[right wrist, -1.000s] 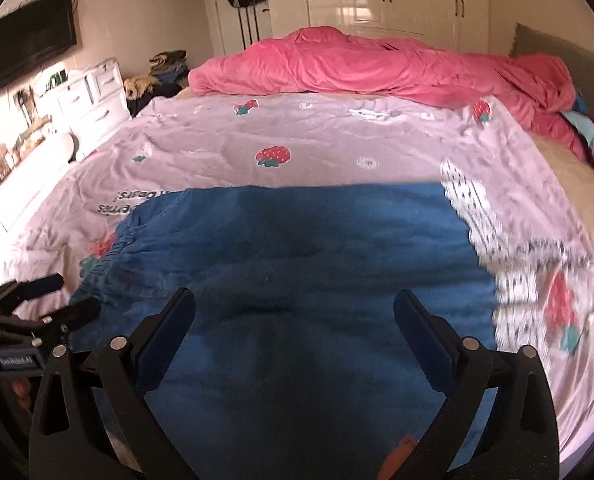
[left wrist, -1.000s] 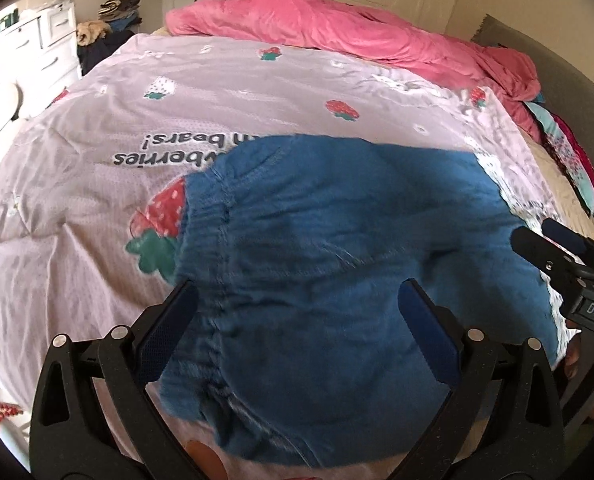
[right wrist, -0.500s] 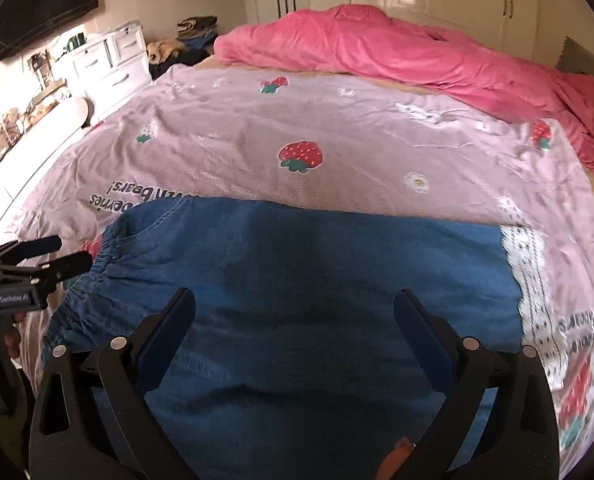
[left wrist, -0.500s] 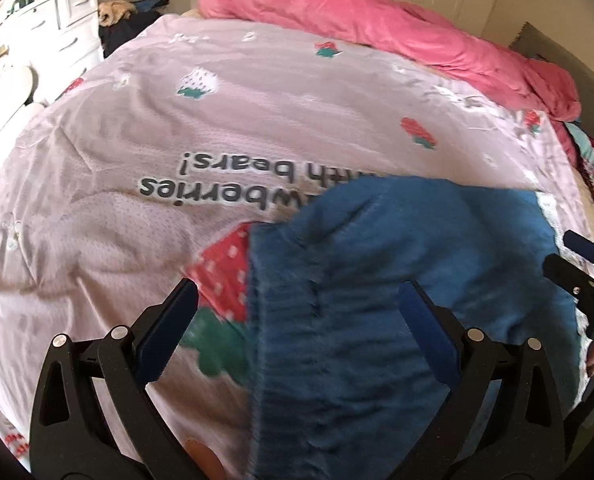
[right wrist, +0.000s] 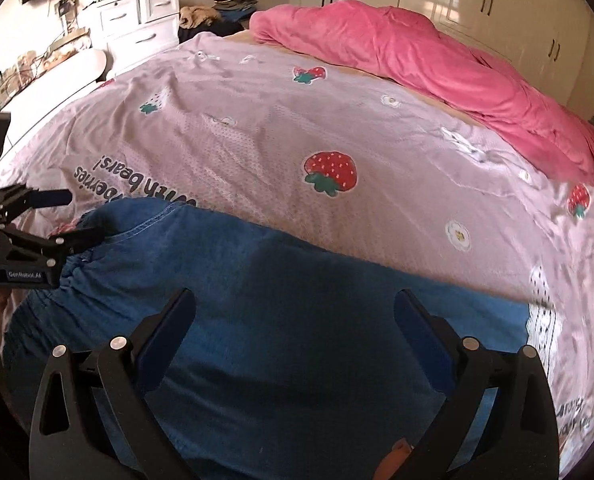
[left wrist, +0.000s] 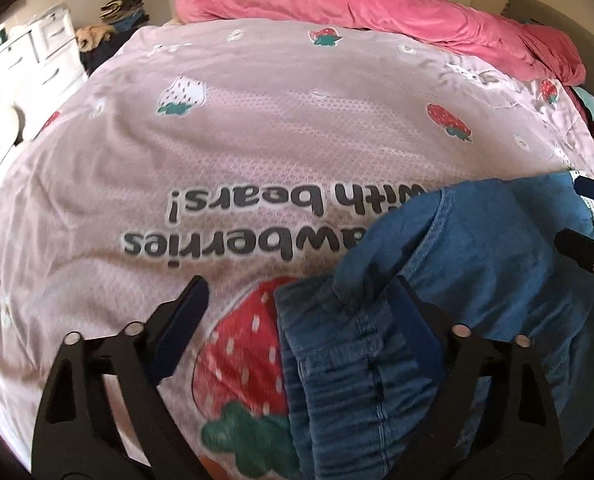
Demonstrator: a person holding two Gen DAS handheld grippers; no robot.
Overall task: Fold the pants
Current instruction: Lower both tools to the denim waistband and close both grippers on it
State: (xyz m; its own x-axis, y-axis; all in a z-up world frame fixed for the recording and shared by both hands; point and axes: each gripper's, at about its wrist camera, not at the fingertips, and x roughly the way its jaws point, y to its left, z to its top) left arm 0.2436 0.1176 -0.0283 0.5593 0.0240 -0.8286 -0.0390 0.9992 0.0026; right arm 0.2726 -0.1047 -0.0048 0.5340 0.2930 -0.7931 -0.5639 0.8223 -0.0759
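Blue denim pants (left wrist: 477,280) lie flat on the bed, elastic waistband at the left. My left gripper (left wrist: 297,296) hovers at the waistband edge, its jaws closing. A raised flap of denim and the waistband sit between the fingers, and the right finger (left wrist: 413,320) rests against the cloth while the left one is over bare bedcover. From the right wrist view the left gripper (right wrist: 79,216) straddles that same corner. My right gripper (right wrist: 295,304) stands open over the middle of the pants (right wrist: 297,320), nothing between its pads. It shows at the right edge (left wrist: 585,218) of the left wrist view.
The pants rest on a lilac strawberry-print bedcover (left wrist: 257,128). A crumpled pink blanket (right wrist: 437,60) lies along the far side. White drawers (right wrist: 137,20) and a pile of clothes (right wrist: 233,0) stand beyond the bed on the left, wardrobes (right wrist: 477,0) behind.
The left gripper slid left to the waistband edge and its jaws narrowed a little; a flap of denim now stands up there. The right wrist view has rolled and shifted over the pants.
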